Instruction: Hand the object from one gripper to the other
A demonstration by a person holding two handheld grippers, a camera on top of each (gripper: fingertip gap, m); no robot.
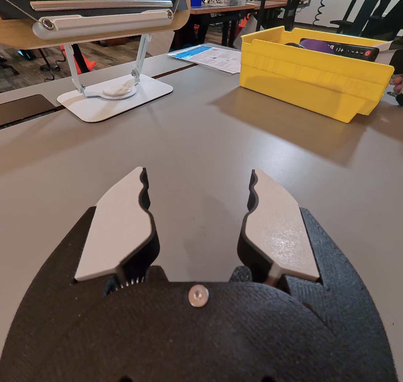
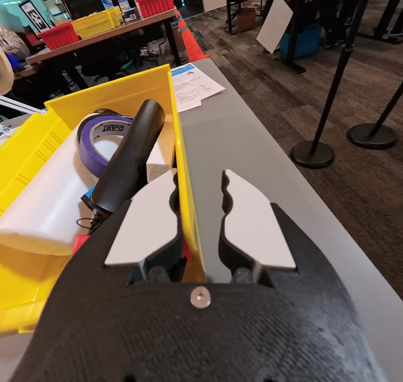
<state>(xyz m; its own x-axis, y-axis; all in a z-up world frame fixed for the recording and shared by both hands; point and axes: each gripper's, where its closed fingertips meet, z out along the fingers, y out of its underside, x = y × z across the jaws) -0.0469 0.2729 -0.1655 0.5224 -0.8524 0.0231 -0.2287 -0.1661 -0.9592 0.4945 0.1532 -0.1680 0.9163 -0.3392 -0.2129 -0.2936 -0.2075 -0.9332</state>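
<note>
Both empty: left hand-held gripper [image 1: 198, 171] spread over bare worktop [image 1: 196, 136]; right hand-held gripper [image 2: 199, 172] parted, straddling yellow bin [image 2: 122, 92] wall. Tape roll [image 2: 91, 151] core is printed.

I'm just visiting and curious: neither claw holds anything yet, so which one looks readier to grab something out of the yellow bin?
The right gripper. It hangs open over the bin wall, right beside the remote and tape. The left gripper, also open, faces bare table, with the bin off to its right.
</note>
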